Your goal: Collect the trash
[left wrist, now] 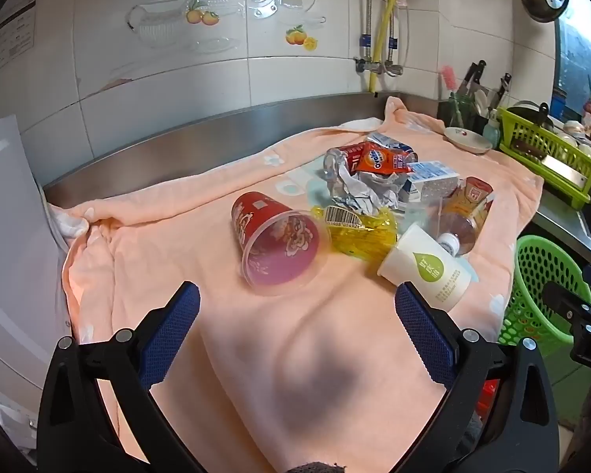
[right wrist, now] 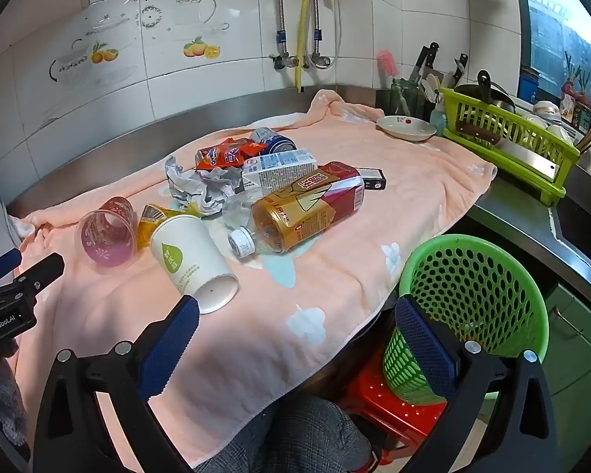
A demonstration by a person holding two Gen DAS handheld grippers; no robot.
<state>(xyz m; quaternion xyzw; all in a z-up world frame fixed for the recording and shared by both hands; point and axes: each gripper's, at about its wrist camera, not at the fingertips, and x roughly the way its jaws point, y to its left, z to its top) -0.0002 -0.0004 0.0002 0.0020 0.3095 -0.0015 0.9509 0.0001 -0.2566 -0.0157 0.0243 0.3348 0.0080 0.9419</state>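
Trash lies in a heap on a peach towel. A red plastic cup lies on its side, next to a yellow wrapper, a white paper cup, a tea bottle, crumpled foil, a milk carton, an orange packet and a can. A green mesh basket stands beside the counter. My left gripper is open just short of the red cup. My right gripper is open over the towel's edge.
A green dish rack with dishes, a small plate and a knife holder stand at the back right. A red stool sits under the basket. A white board leans at the left.
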